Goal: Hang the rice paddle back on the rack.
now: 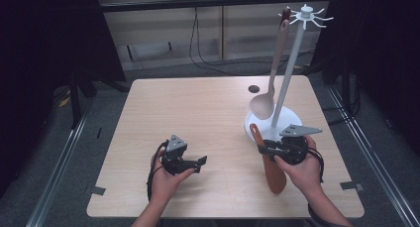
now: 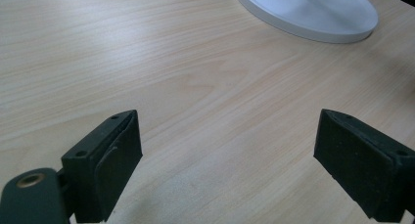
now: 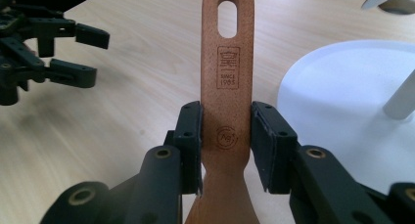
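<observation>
Gripping: right tongs (image 3: 226, 145) are clamped across the handle of a brown wooden spatula (image 3: 228, 77), pads pressing both edges just below the hanging slot.
Spatula's place: in the high view it (image 1: 270, 162) slants over the desk (image 1: 198, 108), its handle end over the rim of the rack's white round base (image 1: 297, 119) and its blade toward the person.
Left tongs: (image 2: 227, 160) spread wide and holding nothing, low over bare wood (image 1: 192, 162).
Rack: white utensil stand (image 1: 292, 63) with hooks on top; a pale wooden spoon (image 1: 270, 73) already hangs there.
Progress: one utensil hung, it seems; the spatula is grasped, but lifting it and slipping its slot over a free hook remain.
</observation>
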Available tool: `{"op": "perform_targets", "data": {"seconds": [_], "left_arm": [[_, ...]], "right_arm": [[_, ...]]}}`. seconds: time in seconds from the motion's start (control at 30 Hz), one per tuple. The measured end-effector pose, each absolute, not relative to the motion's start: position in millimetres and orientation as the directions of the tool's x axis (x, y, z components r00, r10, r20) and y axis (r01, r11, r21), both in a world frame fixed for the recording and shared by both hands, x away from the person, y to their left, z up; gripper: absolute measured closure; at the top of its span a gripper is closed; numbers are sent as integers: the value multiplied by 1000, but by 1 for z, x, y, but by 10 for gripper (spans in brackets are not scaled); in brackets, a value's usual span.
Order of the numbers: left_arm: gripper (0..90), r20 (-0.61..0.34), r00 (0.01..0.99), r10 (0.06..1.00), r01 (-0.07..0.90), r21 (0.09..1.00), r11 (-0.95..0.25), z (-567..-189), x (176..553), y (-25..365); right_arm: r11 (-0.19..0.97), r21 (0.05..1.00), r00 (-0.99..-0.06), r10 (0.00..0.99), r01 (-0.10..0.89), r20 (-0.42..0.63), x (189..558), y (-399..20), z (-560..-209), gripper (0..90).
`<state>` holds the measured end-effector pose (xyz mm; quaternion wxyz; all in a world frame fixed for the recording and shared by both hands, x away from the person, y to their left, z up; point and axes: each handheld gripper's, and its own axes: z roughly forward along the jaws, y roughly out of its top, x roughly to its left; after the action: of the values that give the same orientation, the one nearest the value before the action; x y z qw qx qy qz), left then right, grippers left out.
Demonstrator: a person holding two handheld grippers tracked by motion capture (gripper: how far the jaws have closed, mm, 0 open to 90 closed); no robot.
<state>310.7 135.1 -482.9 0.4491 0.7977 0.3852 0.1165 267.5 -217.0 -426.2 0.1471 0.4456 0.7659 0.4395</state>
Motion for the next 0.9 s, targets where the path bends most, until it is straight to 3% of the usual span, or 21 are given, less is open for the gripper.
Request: {"op": "perform_targets", "data": {"seconds": [0.4,0.9], "left_arm": [[103,-156,679,717,508,805,-305,-484,311,134],[101,-159,676,720,506,810,-296,-482,311,135]], "right_arm": [[149,851,-545,819,504,179,261,-225,-414,671],[38,965,-415,907,259,76,248,-234,-366,671]]}}
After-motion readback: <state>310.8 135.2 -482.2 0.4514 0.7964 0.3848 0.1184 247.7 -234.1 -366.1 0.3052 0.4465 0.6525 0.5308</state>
